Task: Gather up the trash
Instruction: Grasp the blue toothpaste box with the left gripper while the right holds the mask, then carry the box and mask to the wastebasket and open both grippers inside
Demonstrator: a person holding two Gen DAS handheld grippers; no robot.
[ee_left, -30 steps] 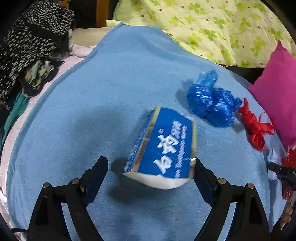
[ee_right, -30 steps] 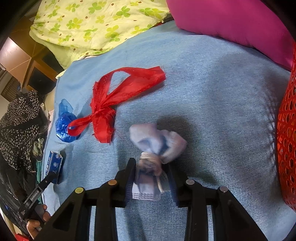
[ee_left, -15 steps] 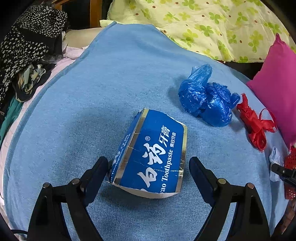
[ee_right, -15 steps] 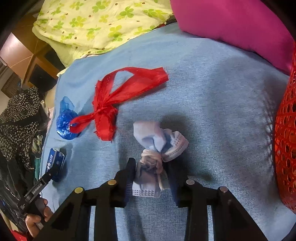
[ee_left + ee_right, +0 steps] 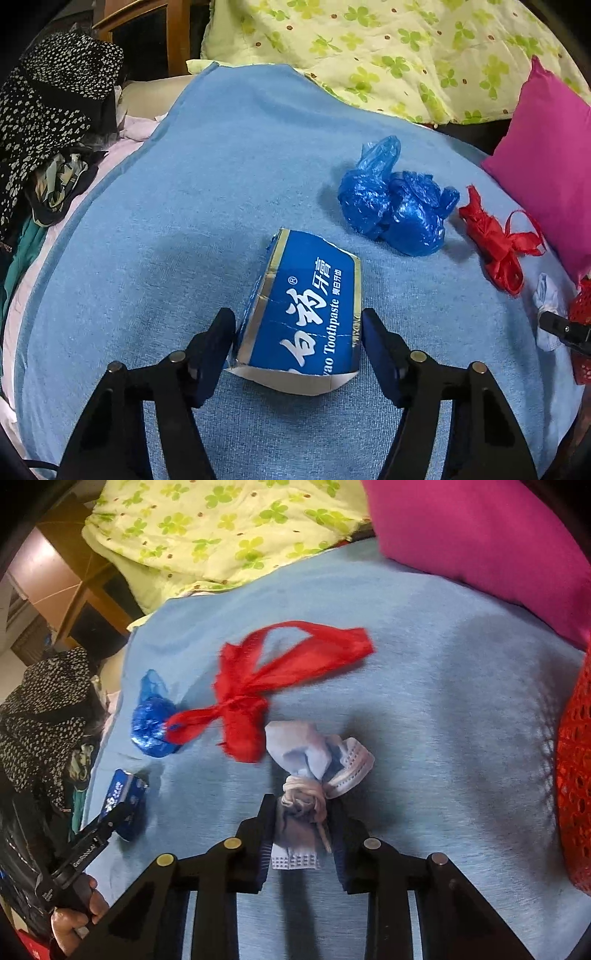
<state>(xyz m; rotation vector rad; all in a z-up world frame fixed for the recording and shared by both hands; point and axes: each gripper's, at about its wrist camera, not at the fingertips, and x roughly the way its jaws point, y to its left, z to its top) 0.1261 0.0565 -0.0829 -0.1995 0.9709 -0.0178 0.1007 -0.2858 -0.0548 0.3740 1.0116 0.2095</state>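
A blue toothpaste box (image 5: 306, 317) lies on the blue blanket (image 5: 207, 177) between the fingers of my left gripper (image 5: 298, 332). Both pads touch its sides. The box also shows in the right wrist view (image 5: 123, 799). My right gripper (image 5: 302, 810) is shut on a knotted pale blue face mask (image 5: 304, 771), which hangs just above the blanket. A crumpled blue plastic bag (image 5: 395, 203) and a red ribbon (image 5: 498, 243) lie beyond the box; the ribbon (image 5: 266, 686) lies just past the mask.
A red mesh basket (image 5: 576, 775) stands at the right edge. A magenta pillow (image 5: 550, 155) and a green-flowered quilt (image 5: 369, 48) lie at the back. Dark spotted clothes (image 5: 44, 103) are piled at the left edge of the bed.
My left gripper has closed in from wide open until its pads touch the toothpaste box. My right gripper has kept its hold on the mask and lifted it slightly.
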